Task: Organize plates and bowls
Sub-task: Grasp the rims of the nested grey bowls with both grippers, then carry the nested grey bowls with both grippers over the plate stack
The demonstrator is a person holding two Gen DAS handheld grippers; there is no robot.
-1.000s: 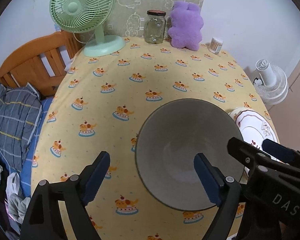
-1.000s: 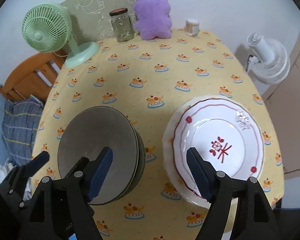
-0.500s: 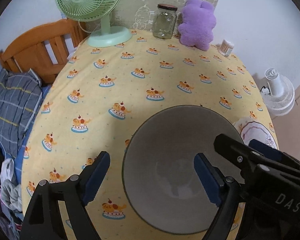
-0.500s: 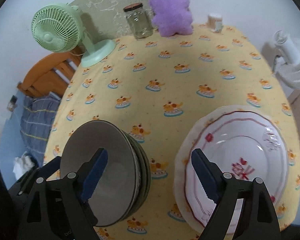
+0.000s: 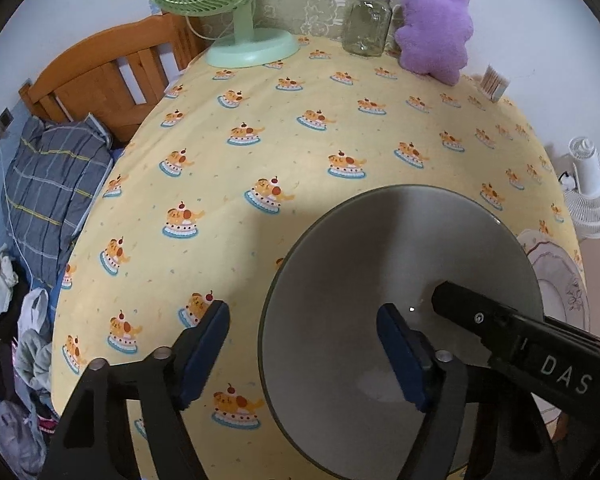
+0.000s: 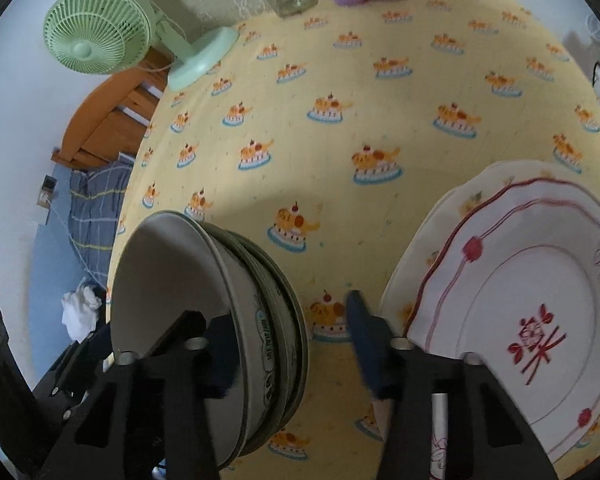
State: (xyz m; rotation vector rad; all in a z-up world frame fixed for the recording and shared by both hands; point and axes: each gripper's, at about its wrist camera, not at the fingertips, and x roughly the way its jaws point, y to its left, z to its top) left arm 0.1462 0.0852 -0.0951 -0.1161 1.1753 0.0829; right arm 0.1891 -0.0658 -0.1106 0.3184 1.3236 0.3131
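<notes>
The stack of grey bowls [image 6: 204,320] sits on the yellow tablecloth [image 5: 300,152], just left of the red-patterned plates [image 6: 540,320]. The left gripper [image 5: 304,344] is closing astride the stack's left rim, pads not yet pressing. The right gripper [image 6: 288,344] is closing astride its right rim, contact unclear.

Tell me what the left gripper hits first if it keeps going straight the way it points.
Probably the near rim of the top grey bowl in the stack: the left gripper straddles it, fingers closing, not visibly pressing it yet. Depth is uncertain.
</notes>
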